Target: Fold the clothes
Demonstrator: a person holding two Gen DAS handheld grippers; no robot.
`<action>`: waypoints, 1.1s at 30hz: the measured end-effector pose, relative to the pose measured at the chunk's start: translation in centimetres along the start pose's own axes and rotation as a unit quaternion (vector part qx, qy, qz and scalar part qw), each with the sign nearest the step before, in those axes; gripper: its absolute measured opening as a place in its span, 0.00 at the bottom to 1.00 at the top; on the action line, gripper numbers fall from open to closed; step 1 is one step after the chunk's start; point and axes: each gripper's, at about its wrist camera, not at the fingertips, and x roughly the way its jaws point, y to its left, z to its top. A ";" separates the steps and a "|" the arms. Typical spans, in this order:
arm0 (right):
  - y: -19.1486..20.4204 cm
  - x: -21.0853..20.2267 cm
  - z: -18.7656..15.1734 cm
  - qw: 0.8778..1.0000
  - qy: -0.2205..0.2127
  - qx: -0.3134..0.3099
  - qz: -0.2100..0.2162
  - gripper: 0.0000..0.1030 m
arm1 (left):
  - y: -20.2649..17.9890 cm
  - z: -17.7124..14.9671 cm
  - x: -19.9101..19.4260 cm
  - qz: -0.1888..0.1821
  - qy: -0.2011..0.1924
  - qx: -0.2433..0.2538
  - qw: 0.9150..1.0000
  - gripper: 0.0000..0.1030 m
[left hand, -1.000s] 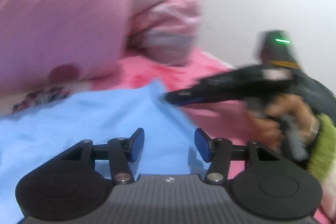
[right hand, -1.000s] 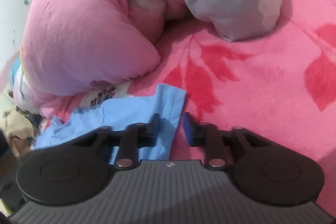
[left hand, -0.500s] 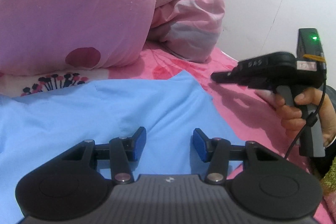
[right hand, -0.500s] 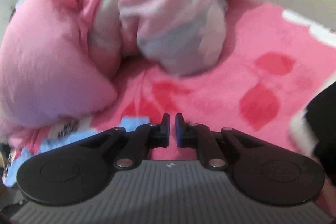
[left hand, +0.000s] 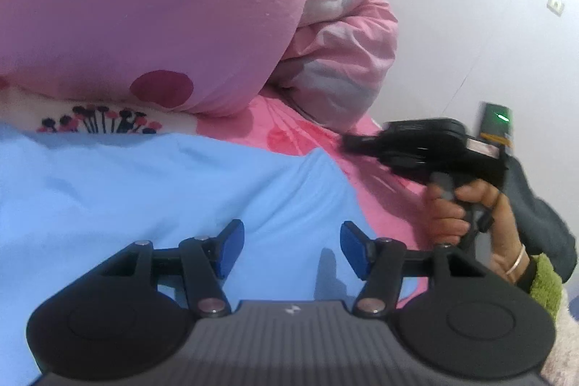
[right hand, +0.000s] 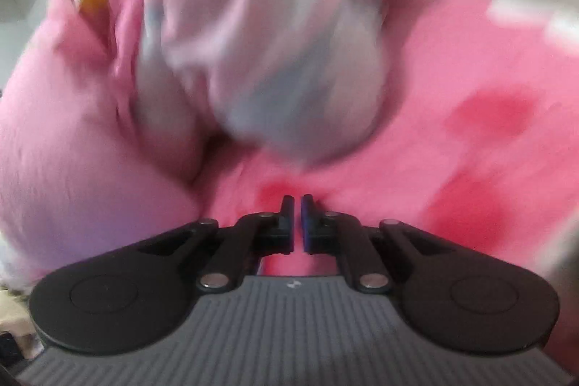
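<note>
Left wrist view: the left gripper (left hand: 291, 246) hovers released, fingers wide apart, over the light blue garment (left hand: 144, 201) spread on the pink bedspread (left hand: 286, 136). Far left sits a pink pillow (left hand: 152, 6); at right a hand (left hand: 466, 212) holds the other gripper.

Right wrist view, blurred: the right gripper (right hand: 296, 223) is clenched on nothing, above the bedspread, near a bundled quilt (right hand: 275, 60).

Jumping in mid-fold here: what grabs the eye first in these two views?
The blue garment fills the lower left of the left wrist view, spread on the pink bedspread, with the open left gripper over it. A big pink pillow looms behind. At right, a hand holds the right gripper, nearly shut with nothing between its fingers.
</note>
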 end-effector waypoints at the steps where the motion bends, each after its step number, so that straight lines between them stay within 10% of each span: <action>1: 0.1 -1.6 -0.1 1.000 0.004 0.008 0.024 0.05 | 0.2 0.0 -0.1 -0.006 -0.001 -0.006 1.000 0.60; 5: 3.1 -7.0 -2.4 0.991 0.056 0.001 0.122 0.16 | 1.6 0.0 -0.5 -0.036 -0.008 -0.043 0.998 0.61; 7: 4.6 -8.7 -4.4 0.990 0.096 -0.013 0.103 0.44 | 2.3 0.1 -0.8 -0.051 -0.012 -0.063 0.997 0.62; 13: 2.5 -9.8 -8.2 0.968 0.203 0.142 0.034 0.46 | 2.3 0.8 -3.3 -0.100 -0.023 -0.074 0.992 0.63; 20: 0.8 -7.0 -8.3 0.942 0.201 0.269 0.012 0.45 | 0.4 0.5 -3.9 -0.131 0.012 -0.010 0.991 0.64; 25: 2.2 -6.5 -8.6 0.952 0.181 0.247 -0.012 0.04 | 1.9 -0.1 -2.2 -0.116 0.055 -0.042 0.991 0.61; 33: 8.6 -9.2 -6.9 0.995 0.081 0.010 -0.057 0.03 | 2.0 -0.1 -1.7 -0.132 0.069 -0.041 0.988 0.61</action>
